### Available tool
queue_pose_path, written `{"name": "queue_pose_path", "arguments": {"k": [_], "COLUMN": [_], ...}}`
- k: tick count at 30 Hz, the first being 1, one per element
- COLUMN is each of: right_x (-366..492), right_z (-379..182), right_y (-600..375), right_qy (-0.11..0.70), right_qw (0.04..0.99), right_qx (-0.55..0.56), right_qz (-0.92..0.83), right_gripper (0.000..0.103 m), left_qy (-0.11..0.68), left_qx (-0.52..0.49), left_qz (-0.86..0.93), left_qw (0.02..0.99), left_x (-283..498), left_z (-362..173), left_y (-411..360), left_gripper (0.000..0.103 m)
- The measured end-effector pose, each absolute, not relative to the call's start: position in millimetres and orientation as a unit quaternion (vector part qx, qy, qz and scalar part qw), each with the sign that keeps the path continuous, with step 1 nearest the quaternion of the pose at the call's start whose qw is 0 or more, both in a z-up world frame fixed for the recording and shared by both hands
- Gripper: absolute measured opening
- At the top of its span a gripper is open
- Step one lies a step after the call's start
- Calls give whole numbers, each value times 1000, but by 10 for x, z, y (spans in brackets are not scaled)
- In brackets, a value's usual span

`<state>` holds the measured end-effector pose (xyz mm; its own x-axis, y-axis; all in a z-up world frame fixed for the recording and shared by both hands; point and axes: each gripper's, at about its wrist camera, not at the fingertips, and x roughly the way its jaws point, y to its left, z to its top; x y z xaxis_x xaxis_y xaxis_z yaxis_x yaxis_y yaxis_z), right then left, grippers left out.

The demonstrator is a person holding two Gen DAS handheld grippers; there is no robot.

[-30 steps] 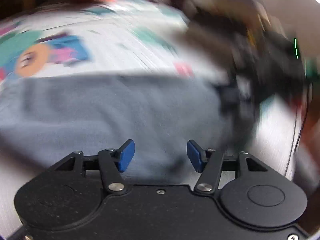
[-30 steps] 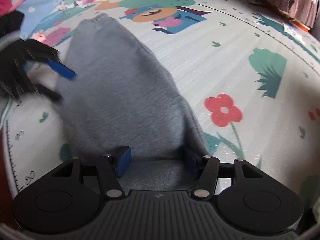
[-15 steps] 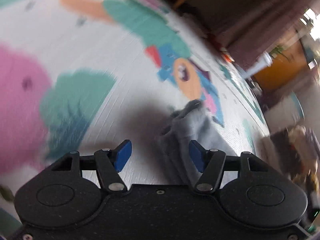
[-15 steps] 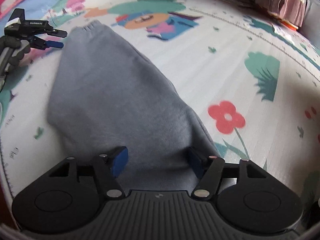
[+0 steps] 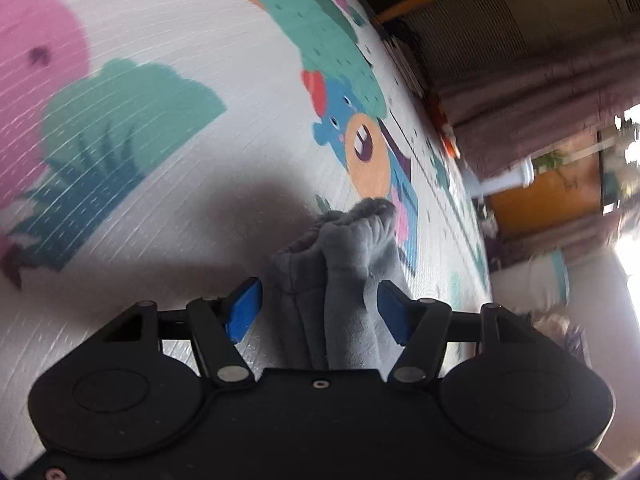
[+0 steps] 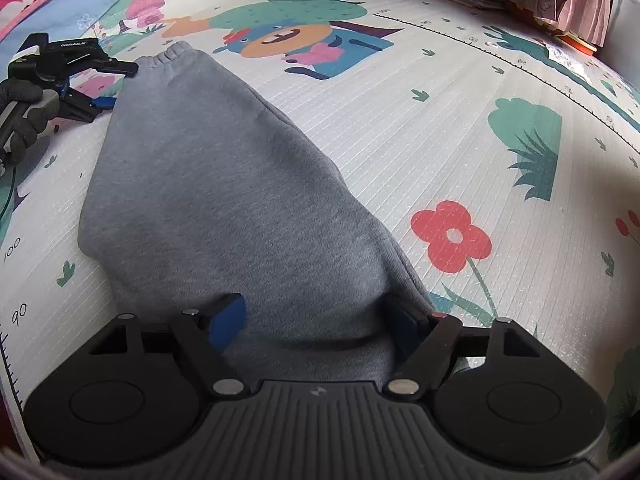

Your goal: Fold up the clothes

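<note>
Grey sweatpants (image 6: 224, 200) lie folded lengthwise on the play mat, with the cuffs (image 6: 172, 54) at the far end. In the right wrist view my right gripper (image 6: 316, 320) is open at the near, wide end, and the cloth bulges between its blue pads. My left gripper (image 6: 118, 84), held by a gloved hand (image 6: 22, 120), sits at the far left beside the cuffs. In the left wrist view the left gripper (image 5: 319, 310) is open, and the bunched grey cuffs (image 5: 348, 240) stand between its fingers without being clamped.
A colourful play mat (image 6: 460, 128) with a bear, a flower and bushes covers the floor. Curtains (image 6: 576, 4) and furniture line its far edge. In the left wrist view, a wooden door (image 5: 552, 196) and a curtain (image 5: 540, 92) stand beyond the mat.
My left gripper swung from above the middle of the pants to the cuff end and closed in until the cuffs sit between its open fingers. The right gripper stayed at the wide end.
</note>
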<state>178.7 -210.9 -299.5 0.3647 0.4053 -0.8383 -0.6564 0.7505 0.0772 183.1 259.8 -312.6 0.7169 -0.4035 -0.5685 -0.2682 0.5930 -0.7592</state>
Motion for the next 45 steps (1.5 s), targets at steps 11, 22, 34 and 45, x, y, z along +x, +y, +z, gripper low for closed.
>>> {"name": "queue_pose_path", "arguments": {"k": [11, 22, 34, 45], "right_x": [1819, 2234, 2009, 1946], "right_z": [-2986, -2696, -2710, -2569], "right_y": [-2057, -1712, -2526, -2863], "right_qy": [455, 425, 471, 470], "right_qw": [816, 829, 820, 853], "right_qx": [-139, -106, 95, 48], "right_qz": [327, 348, 311, 221], "right_gripper": [78, 59, 48, 62], "left_qy": [372, 310, 264, 249], "left_qx": [-437, -421, -262, 58], "left_qz": [-55, -17, -155, -328], "left_qw": [817, 852, 915, 910], "left_x": [1972, 1996, 1918, 1551], "left_z": [-3135, -2561, -1584, -2089], "left_y": [2666, 2914, 1475, -373], "left_gripper": [21, 21, 21, 20]}}
